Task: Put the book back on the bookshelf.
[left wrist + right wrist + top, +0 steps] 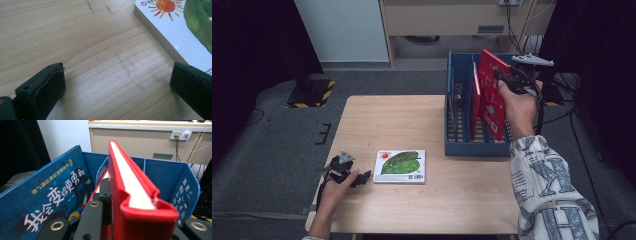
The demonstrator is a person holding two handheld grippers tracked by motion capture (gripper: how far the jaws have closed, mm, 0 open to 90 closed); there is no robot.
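Note:
A red hardcover book (491, 95) hangs tilted over the blue slotted rack (462, 146), and my right gripper (508, 81) is shut on its upper right edge. In the right gripper view the red book (130, 182) runs spine-up between the jaws, above the rack's far wall (162, 172). A white book with a green leaf and an orange sun (400, 166) lies flat on the wooden table (412, 120). My left gripper (361, 178) rests on the table just left of it, open, with bare wood between the jaws (117, 80) and the book's corner (185, 30) close by.
A second red book (475, 107) stands in the rack. A dark blue book with yellow and white lettering (50, 195) leans in the compartment to the left. Beyond the table are grey carpet, a cabinet and cables (512, 20).

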